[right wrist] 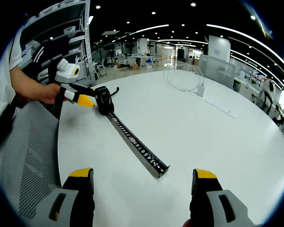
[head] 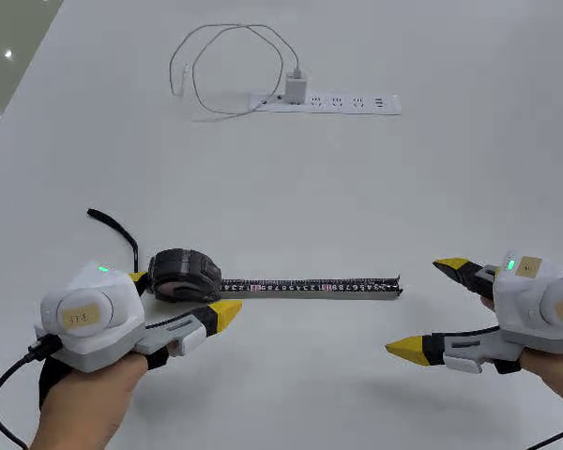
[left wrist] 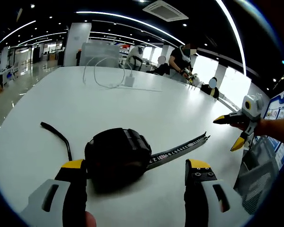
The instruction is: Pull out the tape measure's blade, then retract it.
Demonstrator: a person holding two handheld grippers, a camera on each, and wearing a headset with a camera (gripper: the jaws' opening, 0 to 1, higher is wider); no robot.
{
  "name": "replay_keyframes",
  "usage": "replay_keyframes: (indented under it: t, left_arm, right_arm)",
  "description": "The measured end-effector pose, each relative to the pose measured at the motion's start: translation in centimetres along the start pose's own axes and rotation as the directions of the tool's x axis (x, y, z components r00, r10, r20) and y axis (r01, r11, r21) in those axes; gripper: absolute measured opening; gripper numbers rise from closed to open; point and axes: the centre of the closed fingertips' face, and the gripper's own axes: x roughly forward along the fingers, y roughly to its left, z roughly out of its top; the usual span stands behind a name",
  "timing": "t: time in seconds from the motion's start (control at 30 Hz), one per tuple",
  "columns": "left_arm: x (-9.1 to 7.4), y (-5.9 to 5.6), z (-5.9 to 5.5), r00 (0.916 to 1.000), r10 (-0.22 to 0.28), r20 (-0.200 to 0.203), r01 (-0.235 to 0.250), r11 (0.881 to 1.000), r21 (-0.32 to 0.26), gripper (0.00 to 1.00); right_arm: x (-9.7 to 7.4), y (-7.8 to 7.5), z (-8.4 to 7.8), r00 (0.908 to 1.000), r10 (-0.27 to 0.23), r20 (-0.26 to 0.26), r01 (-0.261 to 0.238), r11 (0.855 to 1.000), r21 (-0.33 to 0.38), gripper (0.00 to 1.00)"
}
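Tape measure case (head: 183, 275) lies on the table (head: 357, 187) at left, between the left gripper's (head: 183, 292) jaws. Blade (head: 310, 286) runs right from it, flat on the table, its tip near the right gripper (head: 418, 307), not touching. Strap (head: 117, 230) lies behind-left of the case. Power strip (head: 342, 102) and cable (head: 216, 66) sit far behind.

Left gripper (head: 183, 294) at lower left, rounded white housing, tan label (head: 78, 319), green light (head: 103, 270), black jaws tipped yellow, black cable (head: 5, 384), matching right gripper (head: 424, 307) at lower right, white short sleeve (right wrist: 15, 53)
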Motion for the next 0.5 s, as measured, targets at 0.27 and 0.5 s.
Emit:
replay_keyframes:
  t: [0.27, 0.5]
  left_arm:
    - [0.17, 0.19, 0.15, 0.9994, 0.034, 0.003, -0.034, 0.999, -0.022, 0.81]
    - [0.44, 0.57, 0.35, 0.9979, 0.063, 0.01, -0.063, 0.996, -0.062, 0.78]
  right_arm:
    - [0.4, -0.68, -0.18, 0.999, 0.025, -0.038, -0.027, 0.999, -0.039, 0.79]
    - [0.64, -1.07, -0.33, 0.997, 0.049, -0.059, -0.053, 0.997, -0.057, 0.74]
